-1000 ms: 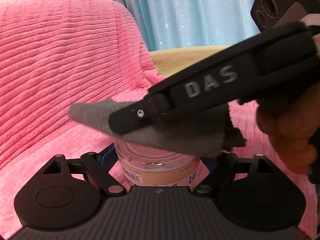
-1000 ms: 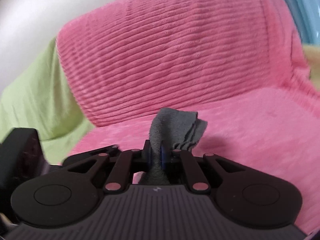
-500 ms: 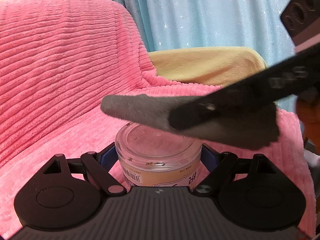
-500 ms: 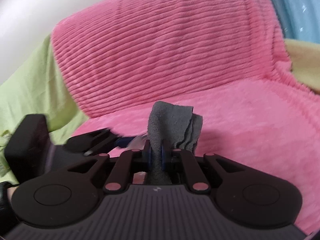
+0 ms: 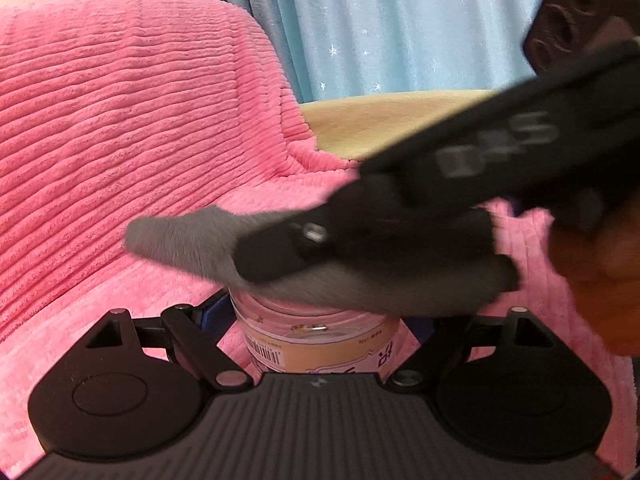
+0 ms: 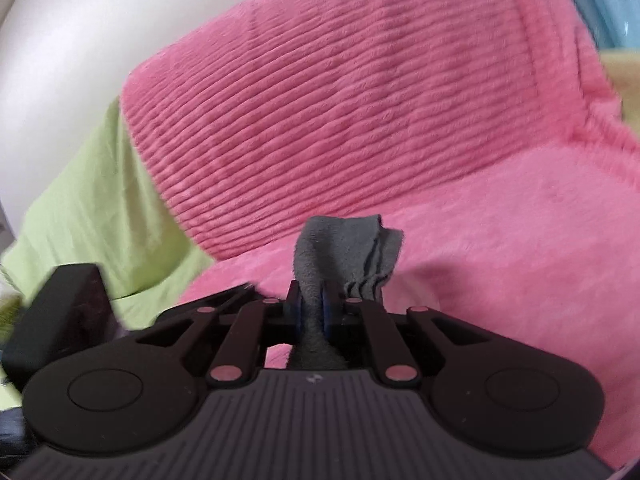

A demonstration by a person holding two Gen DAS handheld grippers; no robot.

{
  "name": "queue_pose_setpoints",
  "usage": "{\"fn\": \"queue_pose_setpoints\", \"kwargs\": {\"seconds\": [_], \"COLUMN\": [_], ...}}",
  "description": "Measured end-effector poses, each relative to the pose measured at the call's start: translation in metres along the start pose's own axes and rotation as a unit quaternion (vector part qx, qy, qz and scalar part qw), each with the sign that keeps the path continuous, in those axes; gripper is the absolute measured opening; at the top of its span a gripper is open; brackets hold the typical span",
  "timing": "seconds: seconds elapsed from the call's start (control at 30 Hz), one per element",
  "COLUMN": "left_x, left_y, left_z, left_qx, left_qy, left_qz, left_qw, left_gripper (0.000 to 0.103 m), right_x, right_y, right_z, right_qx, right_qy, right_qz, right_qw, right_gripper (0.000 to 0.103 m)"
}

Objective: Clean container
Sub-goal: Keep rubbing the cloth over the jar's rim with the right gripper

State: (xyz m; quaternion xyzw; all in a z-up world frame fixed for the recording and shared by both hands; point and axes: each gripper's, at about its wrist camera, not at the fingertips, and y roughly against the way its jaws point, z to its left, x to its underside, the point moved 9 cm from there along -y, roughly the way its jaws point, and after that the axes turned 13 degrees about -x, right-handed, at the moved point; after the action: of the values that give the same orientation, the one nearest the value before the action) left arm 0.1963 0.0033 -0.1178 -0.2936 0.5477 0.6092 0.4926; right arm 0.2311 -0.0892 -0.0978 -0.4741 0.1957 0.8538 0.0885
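Note:
A clear round container with a peach label and barcode sits upright between the fingers of my left gripper, which is shut on it. My right gripper is shut on a folded grey cloth. In the left wrist view the right gripper reaches in from the right and lays the grey cloth across the container's top, hiding its rim. The left gripper's body shows at the left of the right wrist view.
A pink ribbed plush blanket covers the sofa seat and back. A yellow cushion and a blue starred curtain lie behind. A green sheet lies left of the blanket. A hand holds the right gripper.
The right gripper with the cloth swung right and up off the container half a second ago, then came back left and down onto its top. The left gripper has kept still.

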Motion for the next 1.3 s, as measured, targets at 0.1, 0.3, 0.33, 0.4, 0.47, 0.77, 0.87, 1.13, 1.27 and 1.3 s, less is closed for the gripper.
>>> {"fn": "queue_pose_setpoints", "kwargs": {"seconds": [0.1, 0.3, 0.33, 0.4, 0.47, 0.77, 0.87, 1.13, 1.27, 1.3], "left_x": [0.000, 0.002, 0.002, 0.002, 0.002, 0.001, 0.001, 0.001, 0.001, 0.001], "left_y": [0.000, 0.003, 0.003, 0.004, 0.004, 0.002, 0.001, -0.001, -0.002, -0.002], "left_z": [-0.001, -0.001, -0.001, -0.001, -0.001, -0.001, -0.001, 0.000, -0.001, -0.001], "left_qx": [0.001, 0.007, 0.007, 0.008, 0.008, 0.003, 0.001, 0.004, 0.004, 0.005], "left_qy": [-0.002, 0.003, 0.003, 0.004, 0.006, 0.006, 0.006, 0.010, 0.009, 0.009], "left_qz": [-0.002, -0.003, -0.003, -0.003, -0.002, 0.000, 0.001, 0.002, 0.002, 0.002], "left_qw": [1.0000, 1.0000, 1.0000, 1.0000, 1.0000, 1.0000, 1.0000, 0.9999, 1.0000, 0.9999], "left_gripper": [0.085, 0.085, 0.085, 0.085, 0.085, 0.085, 0.085, 0.085, 0.085, 0.085], "right_x": [-0.006, -0.002, 0.000, 0.003, 0.007, 0.013, 0.012, 0.001, -0.001, -0.001], "right_y": [0.003, 0.024, 0.027, 0.031, 0.035, 0.014, 0.004, -0.008, -0.002, 0.000], "right_z": [-0.009, -0.015, -0.012, -0.005, 0.003, 0.026, 0.017, -0.003, -0.007, -0.008], "right_qx": [0.039, 0.057, 0.053, 0.037, 0.011, -0.030, -0.038, 0.010, 0.039, 0.044], "right_qy": [0.020, 0.012, 0.009, 0.000, -0.016, -0.023, -0.045, -0.012, -0.004, -0.007], "right_qz": [-0.009, -0.006, -0.001, 0.011, 0.023, 0.028, 0.006, -0.019, -0.021, -0.021], "right_qw": [0.999, 0.998, 0.999, 0.999, 1.000, 0.999, 0.998, 1.000, 0.999, 0.999], "right_gripper": [0.006, 0.006, 0.006, 0.006, 0.007, 0.008, 0.007, 0.006, 0.006, 0.006]}}
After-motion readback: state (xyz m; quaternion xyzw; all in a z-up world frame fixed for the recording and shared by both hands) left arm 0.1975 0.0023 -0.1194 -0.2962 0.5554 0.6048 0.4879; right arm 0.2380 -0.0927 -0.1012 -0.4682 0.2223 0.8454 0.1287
